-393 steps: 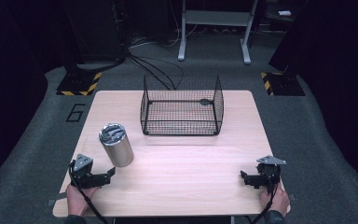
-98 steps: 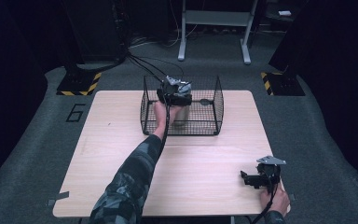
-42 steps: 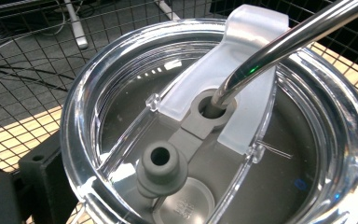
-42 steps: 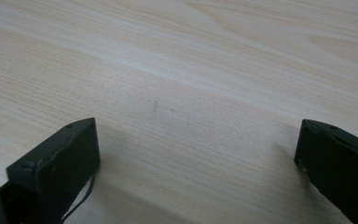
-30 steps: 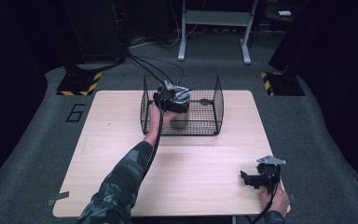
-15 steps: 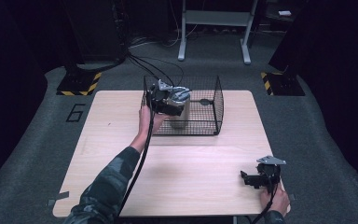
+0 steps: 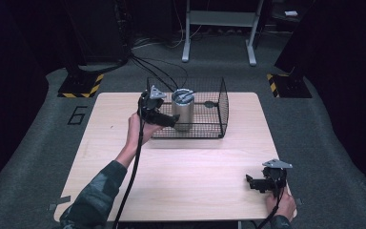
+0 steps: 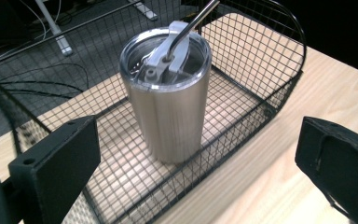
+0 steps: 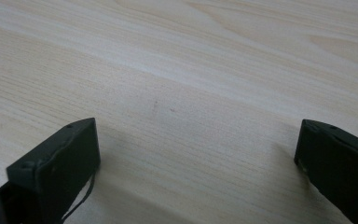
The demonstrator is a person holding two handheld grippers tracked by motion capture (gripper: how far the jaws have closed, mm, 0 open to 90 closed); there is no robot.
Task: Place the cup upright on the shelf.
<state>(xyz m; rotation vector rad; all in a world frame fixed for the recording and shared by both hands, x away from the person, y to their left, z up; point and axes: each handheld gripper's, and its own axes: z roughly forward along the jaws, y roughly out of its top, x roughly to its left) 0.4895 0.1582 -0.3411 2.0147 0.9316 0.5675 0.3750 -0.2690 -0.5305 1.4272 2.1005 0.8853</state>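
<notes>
Since half a second ago the left gripper (image 7: 164, 120) is sitting farther back toward the person's side, now clear of the steel tumbler (image 7: 183, 109), which it was covering from above before; the tumbler itself is now standing upright and unsupported inside the wire basket (image 7: 221, 102). In the high view the tumbler is occupying the basket's 9 o'clock half, near the left wall, while the basket is resting at the table's (image 7: 181, 191) 12 o'clock edge. The left gripper is hovering at the basket's 9 o'clock side, just beside the near wire wall. In the left gripper view its jaws are standing wide apart and released, with the tumbler (image 8: 170, 93) between and beyond them, touching neither; the basket (image 8: 279, 60) wire is running in front of the cup. The tumbler's clear lid with its grey slider is facing up, and a thin metal rod is rising from the lid toward 1 o'clock. The right gripper (image 7: 262, 183) is resting low at the table's 4 o'clock corner, well apart from the basket. In the right gripper view its jaws are spread wide, released, with bare table (image 9: 191, 93) wood between them.
</notes>
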